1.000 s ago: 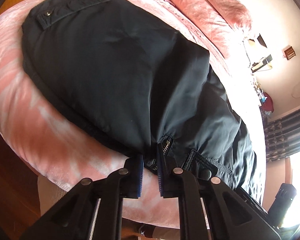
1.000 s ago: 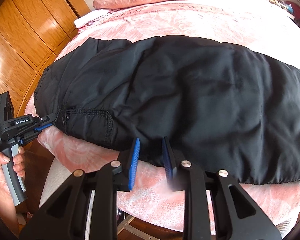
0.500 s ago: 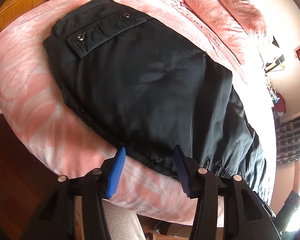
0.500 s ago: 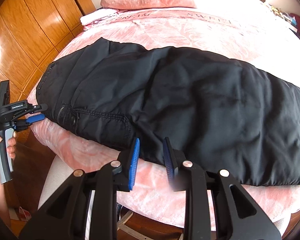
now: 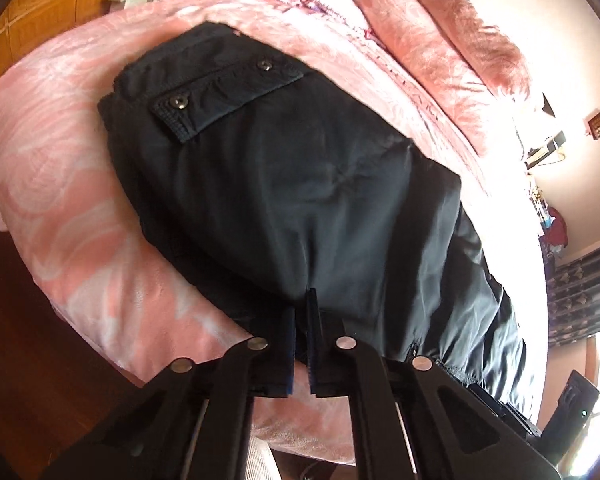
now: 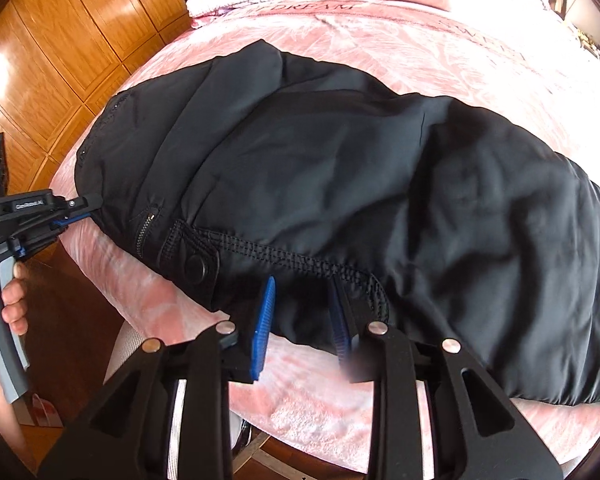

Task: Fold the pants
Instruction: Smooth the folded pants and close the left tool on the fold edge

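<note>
Your black pants (image 6: 340,168) lie spread across the pink bed (image 6: 380,32), with the waist part toward the left side of the scene and the legs running off to the right. The near edge of the pants follows the near edge of the bed.

Your left gripper (image 5: 302,320) is clenched on the near edge of the pants; the two blue pads stand almost together and a fold of dark cloth is pinched between them. In the right wrist view you can see this same gripper at the left corner of the pants, and your left hand (image 6: 4,296) is around its grey handle. A pocket flap (image 5: 224,96) with two metal snaps lies on the far part of the pants in the left wrist view.

Your right gripper (image 6: 302,316) is released: its blue pads stand apart, and the near hem of the pants sits between them. Whether the pads touch the cloth, I cannot tell. Just left of this gripper there is a tab with a black button (image 6: 194,266), and a short zipper (image 6: 146,232) is a little more to the left.

Pink pillows (image 5: 440,40) lie at the far end of the bed, and a wooden wardrobe (image 6: 60,40) stands at the far left.
</note>
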Demonstrator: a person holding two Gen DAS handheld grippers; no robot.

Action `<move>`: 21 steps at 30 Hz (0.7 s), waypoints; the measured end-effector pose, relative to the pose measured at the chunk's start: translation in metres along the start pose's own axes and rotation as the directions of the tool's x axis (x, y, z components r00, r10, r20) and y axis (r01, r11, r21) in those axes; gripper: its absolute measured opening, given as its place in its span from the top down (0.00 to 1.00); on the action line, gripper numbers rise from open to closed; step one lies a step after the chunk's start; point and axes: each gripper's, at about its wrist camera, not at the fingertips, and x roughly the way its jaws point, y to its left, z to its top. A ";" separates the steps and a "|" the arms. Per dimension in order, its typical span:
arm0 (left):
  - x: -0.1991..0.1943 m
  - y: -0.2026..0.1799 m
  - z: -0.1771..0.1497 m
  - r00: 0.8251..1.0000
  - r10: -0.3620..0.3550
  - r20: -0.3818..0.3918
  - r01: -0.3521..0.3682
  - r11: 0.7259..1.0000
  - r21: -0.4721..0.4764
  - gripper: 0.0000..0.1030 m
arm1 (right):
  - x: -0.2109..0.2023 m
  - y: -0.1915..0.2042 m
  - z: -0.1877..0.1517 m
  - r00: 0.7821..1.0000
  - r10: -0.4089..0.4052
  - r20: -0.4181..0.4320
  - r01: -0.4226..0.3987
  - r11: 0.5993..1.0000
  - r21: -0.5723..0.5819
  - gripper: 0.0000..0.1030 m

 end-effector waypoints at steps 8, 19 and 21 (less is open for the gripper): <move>0.012 0.012 -0.012 1.000 0.019 0.019 -0.019 1.000 0.016 0.93 | 0.010 -0.001 0.003 1.000 -0.018 -0.014 0.018 1.000 -0.004 0.69; 0.008 0.049 0.029 0.999 0.007 -0.042 -0.011 0.996 -0.092 0.59 | 0.005 0.006 -0.003 1.000 0.000 -0.001 0.000 1.000 -0.015 0.68; 0.018 0.056 0.033 0.997 -0.020 -0.072 0.010 0.991 -0.131 0.60 | 0.006 0.010 -0.002 1.000 0.003 -0.002 -0.003 1.000 -0.017 0.68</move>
